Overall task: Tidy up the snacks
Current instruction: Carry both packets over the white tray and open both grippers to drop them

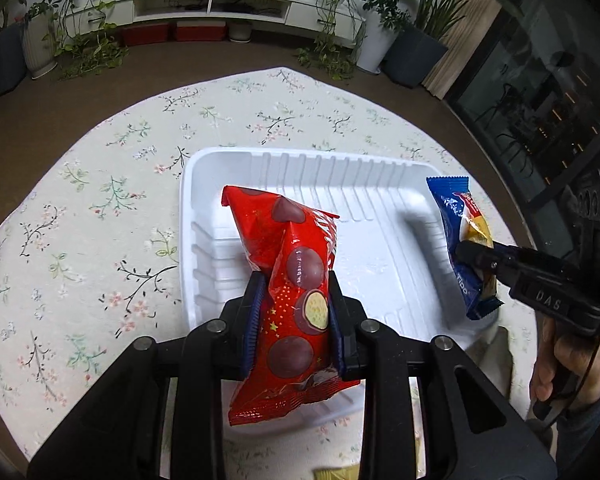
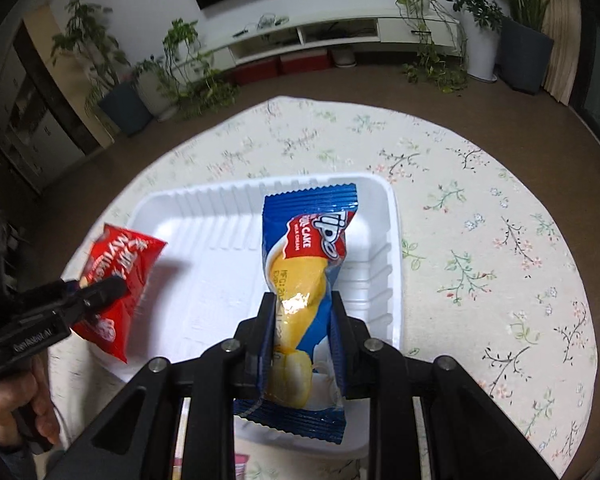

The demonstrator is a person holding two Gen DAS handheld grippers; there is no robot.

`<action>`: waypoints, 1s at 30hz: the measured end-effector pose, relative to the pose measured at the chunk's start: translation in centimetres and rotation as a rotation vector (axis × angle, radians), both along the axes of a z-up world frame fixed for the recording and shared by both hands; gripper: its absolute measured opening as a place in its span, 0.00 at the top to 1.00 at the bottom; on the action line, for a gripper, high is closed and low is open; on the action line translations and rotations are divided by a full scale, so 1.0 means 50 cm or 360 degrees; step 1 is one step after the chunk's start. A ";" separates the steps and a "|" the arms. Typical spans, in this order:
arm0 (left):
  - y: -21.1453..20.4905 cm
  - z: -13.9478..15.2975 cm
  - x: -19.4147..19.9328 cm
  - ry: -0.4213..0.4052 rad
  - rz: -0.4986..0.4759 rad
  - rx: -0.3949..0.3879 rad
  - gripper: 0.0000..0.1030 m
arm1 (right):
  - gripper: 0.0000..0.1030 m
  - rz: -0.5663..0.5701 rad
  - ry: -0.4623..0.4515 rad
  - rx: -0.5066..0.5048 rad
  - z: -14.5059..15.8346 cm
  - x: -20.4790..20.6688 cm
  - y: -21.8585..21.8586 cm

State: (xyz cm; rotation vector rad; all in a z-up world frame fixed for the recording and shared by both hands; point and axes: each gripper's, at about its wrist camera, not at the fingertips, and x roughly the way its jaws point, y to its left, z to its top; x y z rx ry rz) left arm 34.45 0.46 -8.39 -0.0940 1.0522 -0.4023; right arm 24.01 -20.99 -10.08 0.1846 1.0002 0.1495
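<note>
- The left tool (image 1: pixel 296 280) pinches a red snack bag (image 1: pixel 292 280), held above the near left part of the white tray (image 1: pixel 380 176).
- The right tool (image 2: pixel 304 304) pinches a blue cake packet (image 2: pixel 304 248) over the tray's right side.
- The tray sits on the floral tabletop (image 1: pixel 100 200).

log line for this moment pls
left gripper: shut on red snack bag | right gripper: shut on blue cake pack | both above white tray

light: bright overhead | glare: white tray (image 1: pixel 300 168) | edges: fisheye-bent, dark | focus: slight motion blur
</note>
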 end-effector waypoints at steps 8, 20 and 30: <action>-0.010 -0.046 0.010 0.0023 -0.0008 0.0075 0.72 | 0.74 0.0000 0.0067 -0.0099 -0.045 0.019 0.008; -0.018 -0.042 -0.002 0.0017 -0.0017 0.0099 0.54 | 0.54 0.0017 0.0065 -0.0123 -0.050 0.019 0.014; 0.047 0.094 -0.101 -0.0140 0.0019 -0.0072 0.04 | 0.16 -0.0062 -0.0162 0.0080 0.084 -0.076 -0.023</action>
